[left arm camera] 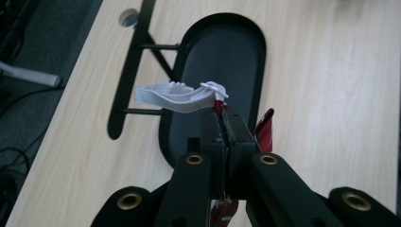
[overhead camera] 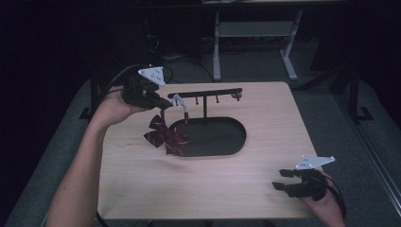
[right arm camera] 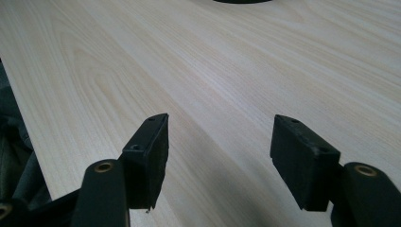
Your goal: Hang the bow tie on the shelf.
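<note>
A: On the table [overhead camera: 142, 189] stands the black rack [overhead camera: 204, 92] in its oval tray [overhead camera: 222, 142].

B: The left gripper [overhead camera: 163, 103] pinches the dark red bow [overhead camera: 165, 135], hanging over the tray's left end; a white clip [left arm camera: 182, 97] sits there.

A: The right gripper [overhead camera: 283, 179] rests spread, holding nothing.

Dim lab or office: wooden table [overhead camera: 198, 189], grey carpet [overhead camera: 326, 113], desk frame [overhead camera: 255, 42].
</note>
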Demonstrator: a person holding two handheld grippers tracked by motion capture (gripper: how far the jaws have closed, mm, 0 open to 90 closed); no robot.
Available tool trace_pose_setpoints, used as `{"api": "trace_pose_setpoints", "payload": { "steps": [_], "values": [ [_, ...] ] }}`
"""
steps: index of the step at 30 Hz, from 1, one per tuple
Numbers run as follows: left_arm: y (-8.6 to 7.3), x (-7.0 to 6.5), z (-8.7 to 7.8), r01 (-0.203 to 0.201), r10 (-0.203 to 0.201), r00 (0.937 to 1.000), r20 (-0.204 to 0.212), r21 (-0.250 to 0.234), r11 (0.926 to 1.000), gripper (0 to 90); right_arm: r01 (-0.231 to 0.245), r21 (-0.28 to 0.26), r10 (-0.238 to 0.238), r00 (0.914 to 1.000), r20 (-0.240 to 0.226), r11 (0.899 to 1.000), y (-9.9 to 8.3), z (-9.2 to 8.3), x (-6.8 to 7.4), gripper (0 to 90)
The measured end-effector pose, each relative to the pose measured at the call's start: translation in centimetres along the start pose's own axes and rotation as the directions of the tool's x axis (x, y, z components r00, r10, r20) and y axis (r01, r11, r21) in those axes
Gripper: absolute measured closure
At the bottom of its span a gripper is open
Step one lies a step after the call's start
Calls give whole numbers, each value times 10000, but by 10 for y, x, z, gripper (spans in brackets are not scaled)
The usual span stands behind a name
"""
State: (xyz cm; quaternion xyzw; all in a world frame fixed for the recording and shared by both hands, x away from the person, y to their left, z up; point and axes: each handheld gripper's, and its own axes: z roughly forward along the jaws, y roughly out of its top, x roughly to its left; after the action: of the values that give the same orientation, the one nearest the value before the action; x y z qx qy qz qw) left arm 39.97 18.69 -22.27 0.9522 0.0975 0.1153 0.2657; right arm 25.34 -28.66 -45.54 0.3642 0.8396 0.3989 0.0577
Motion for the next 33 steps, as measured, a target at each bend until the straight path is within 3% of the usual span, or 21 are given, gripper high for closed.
{"api": "trace_pose_setpoints", "payload": {
  "steps": [5, 8, 11, 14, 15, 22, 25, 33],
  "values": [
    [-6, 14, 12, 773, -769, 9970, -126, 379, 9963, 886, -9, -5, 9, 10000, -12, 10000, 0, 0, 0, 373],
    [-9, 18, 16, 985, -980, 9951, -133, 423, 9942, 885, -9, -13, 9, 10000, -14, 10000, 0, 0, 0, 373],
    [-17, 24, 24, 1433, -1422, 9896, -227, 562, 9881, 884, -36, -18, 36, 10000, -8, 10000, 0, -1, 0, 373],
    [-20, 26, 27, 1582, -1566, 9873, -273, 681, 9851, 883, -47, -5, 47, 10000, -3, 10000, 0, -1, 0, 373],
    [-23, 28, 31, 1765, -1745, 9842, -311, 858, 9805, 880, -30, -14, 30, 10000, -12, 10000, 0, -1, 0, 373],
    [-24, 32, 38, 1973, -1903, 9796, -644, 1300, 9717, 878, -31, -1, 31, 10000, -14, 10000, 0, -1, 0, 373],
    [-25, 35, 44, 2109, -1990, 9761, -869, 1615, 9641, 875, 9, -38, -9, 10000, 10, 10000, -1, -1, 0, 373],
    [-24, 36, 51, 2070, -1923, 9769, -933, 1887, 9600, 867, -7, -40, 7, 10000, 29, 10000, -1, -3, 0, 373]
  ]
}}
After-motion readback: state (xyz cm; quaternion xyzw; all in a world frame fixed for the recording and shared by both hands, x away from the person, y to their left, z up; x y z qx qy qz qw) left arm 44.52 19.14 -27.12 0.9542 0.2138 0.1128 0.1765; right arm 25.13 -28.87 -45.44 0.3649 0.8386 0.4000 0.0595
